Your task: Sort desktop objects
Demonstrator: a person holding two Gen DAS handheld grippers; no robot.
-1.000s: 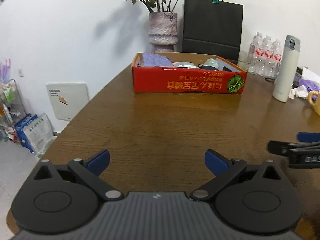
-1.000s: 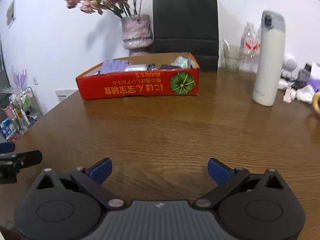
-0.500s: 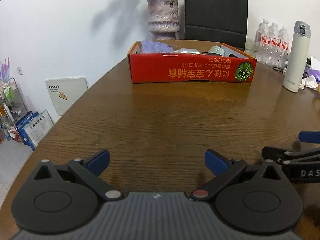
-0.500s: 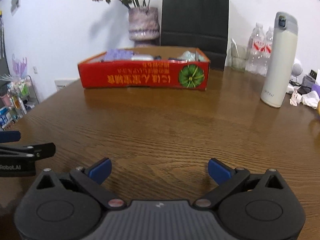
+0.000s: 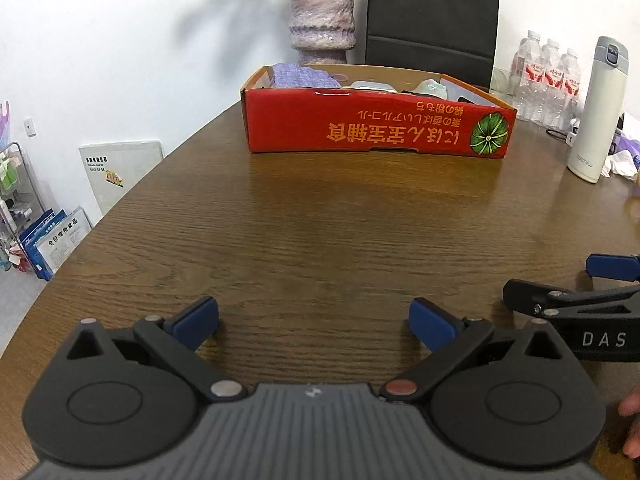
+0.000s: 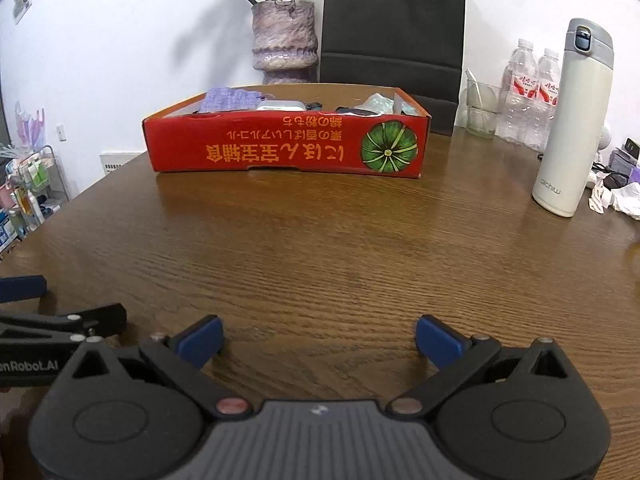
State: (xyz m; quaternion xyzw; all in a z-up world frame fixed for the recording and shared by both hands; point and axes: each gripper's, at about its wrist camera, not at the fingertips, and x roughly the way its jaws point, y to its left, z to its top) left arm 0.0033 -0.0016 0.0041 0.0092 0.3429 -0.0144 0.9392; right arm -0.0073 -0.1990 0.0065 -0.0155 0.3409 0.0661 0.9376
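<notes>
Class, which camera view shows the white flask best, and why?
The right wrist view shows the white flask best: it stands whole, large and sharp, from grey lid to base on the table. The left wrist view shows the same flask smaller, near the right edge of the picture.

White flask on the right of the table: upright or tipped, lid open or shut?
Upright: the flask stands on its base on the table. Its lid looks shut, the cap sitting flush on top.
</notes>
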